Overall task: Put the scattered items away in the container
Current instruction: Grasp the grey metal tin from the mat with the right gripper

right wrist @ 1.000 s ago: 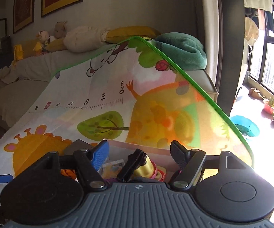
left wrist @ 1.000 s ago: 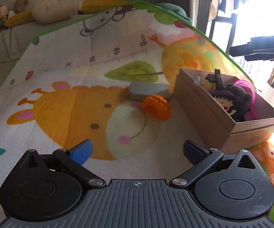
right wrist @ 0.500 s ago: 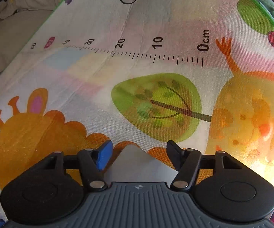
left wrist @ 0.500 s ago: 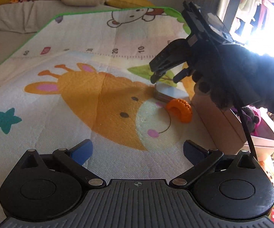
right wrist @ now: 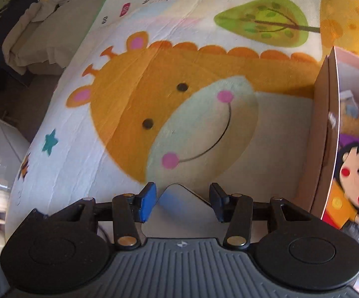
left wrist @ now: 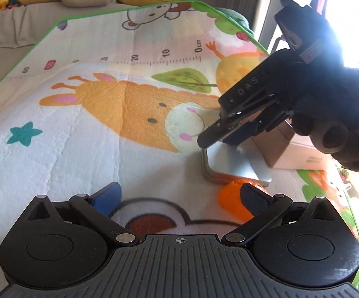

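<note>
Right gripper (right wrist: 183, 202) was angled down over the grey tin (left wrist: 231, 161) on the play mat (left wrist: 80, 124), jaws just narrowed, straddling one corner without clear contact. Orange ring (left wrist: 231, 197) touched the tin's 6 o'clock edge; cardboard box (right wrist: 325, 134) at 3 o'clock. Left gripper (left wrist: 179, 198) wide, empty.

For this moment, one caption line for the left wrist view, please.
Right gripper descends onto the flat grey case beside the cardboard box; orange toy lies nearer.

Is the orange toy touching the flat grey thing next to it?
Touching. In the left wrist view the orange toy sits right against the lower edge of the flat grey case, with no mat showing between them.
</note>
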A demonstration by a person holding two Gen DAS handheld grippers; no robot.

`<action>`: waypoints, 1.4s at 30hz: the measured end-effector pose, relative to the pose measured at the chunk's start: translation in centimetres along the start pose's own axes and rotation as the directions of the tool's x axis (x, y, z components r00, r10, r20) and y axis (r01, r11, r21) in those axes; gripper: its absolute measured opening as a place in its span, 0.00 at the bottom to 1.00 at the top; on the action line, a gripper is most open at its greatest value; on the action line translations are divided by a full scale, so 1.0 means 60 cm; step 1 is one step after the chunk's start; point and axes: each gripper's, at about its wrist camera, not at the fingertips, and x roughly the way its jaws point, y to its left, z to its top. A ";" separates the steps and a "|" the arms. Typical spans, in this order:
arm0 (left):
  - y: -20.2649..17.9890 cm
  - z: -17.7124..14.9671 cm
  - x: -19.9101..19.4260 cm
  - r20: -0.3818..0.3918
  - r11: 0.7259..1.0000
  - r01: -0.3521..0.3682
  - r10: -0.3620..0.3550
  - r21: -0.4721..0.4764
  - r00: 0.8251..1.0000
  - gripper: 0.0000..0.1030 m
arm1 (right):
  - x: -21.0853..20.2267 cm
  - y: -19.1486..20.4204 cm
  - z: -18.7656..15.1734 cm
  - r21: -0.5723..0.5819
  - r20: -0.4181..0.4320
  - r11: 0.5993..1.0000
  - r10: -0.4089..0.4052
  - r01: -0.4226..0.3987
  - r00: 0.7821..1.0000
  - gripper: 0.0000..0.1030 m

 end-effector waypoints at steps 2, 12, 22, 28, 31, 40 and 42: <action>-0.002 -0.013 -0.023 -0.007 1.000 -0.008 0.008 0.015 1.000 1.00 | -0.030 0.016 -0.050 -0.054 0.053 0.998 0.019 -0.016 0.998 0.47; -0.020 -0.026 -0.061 -0.037 0.994 -0.110 0.110 -0.004 0.993 1.00 | -0.099 0.016 -0.256 -0.124 0.376 0.976 -0.119 0.177 0.919 0.84; -0.107 -0.037 -0.035 -0.075 0.991 -0.093 0.100 0.092 0.992 1.00 | -0.105 -0.063 -0.392 0.138 0.448 0.974 -0.221 0.177 0.866 1.00; -0.142 -0.041 -0.010 -0.086 0.984 -0.120 0.132 0.131 0.988 1.00 | -0.085 -0.028 -0.418 0.017 0.458 0.948 -0.290 0.317 0.840 1.00; -0.158 -0.042 0.008 -0.096 0.978 -0.131 0.148 0.165 0.984 1.00 | -0.087 -0.032 -0.420 0.022 0.458 0.953 -0.279 0.303 0.844 1.00; -0.108 -0.032 0.007 0.003 0.873 -0.412 0.426 0.262 0.905 1.00 | -0.087 -0.035 -0.425 0.000 0.472 0.955 -0.263 0.298 0.842 1.00; -0.072 -0.026 0.002 0.015 0.849 -0.480 0.489 0.221 0.872 1.00 | -0.087 -0.034 -0.424 -0.002 0.472 0.954 -0.263 0.299 0.842 1.00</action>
